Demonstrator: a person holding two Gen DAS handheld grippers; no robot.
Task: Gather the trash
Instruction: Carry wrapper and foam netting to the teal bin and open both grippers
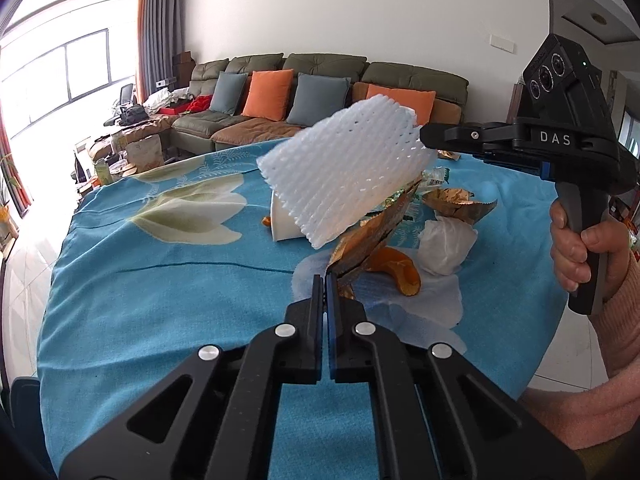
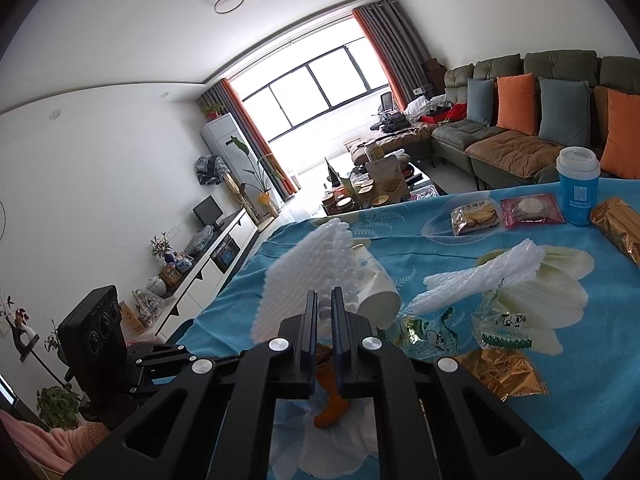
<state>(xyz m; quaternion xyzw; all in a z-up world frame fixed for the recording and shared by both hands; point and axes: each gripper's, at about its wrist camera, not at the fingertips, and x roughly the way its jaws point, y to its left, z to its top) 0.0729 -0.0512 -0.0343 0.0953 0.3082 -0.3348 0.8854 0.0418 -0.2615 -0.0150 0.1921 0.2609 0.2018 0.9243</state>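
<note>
The white foam fruit net (image 1: 348, 172) hangs lifted clear above the worktop (image 1: 160, 280), pinched at one corner by the right tool (image 1: 424, 134), whose jaws are drawn together on its edge. In the right wrist view the same net (image 2: 308, 276) fans out just ahead of the tool's fingers (image 2: 310, 320), which stand nearly closed with the mesh between them.

The left tool (image 1: 325, 284) is closed as well, its jaws clamped on the lower end of a crumpled gold foil wrapper (image 1: 360, 244) that rises tilted from the tips toward the net.

Beneath and behind the net, near the middle of the blue flowered cloth, a white paper cup (image 2: 376, 288) lies on its side. Just beside the gold wrapper an orange peel (image 1: 396, 272) rests on the cloth, with a crumpled white tissue (image 1: 446, 246) next to it and another torn gold wrapper (image 1: 460, 204) further toward the far edge.

The right wrist view shows more litter toward the worktop's right side: a second foam net (image 2: 484, 280) lying flat, clear green-printed snack bags (image 2: 504, 330), and a gold wrapper (image 2: 500, 372) near the near edge. Along the far edge stand a biscuit packet (image 2: 476, 218), a pink packet (image 2: 530, 210), and an upright blue cup with a white lid (image 2: 578, 192).

A hand (image 1: 580, 248) in a pinkish sleeve holds the right tool's handle.
</note>
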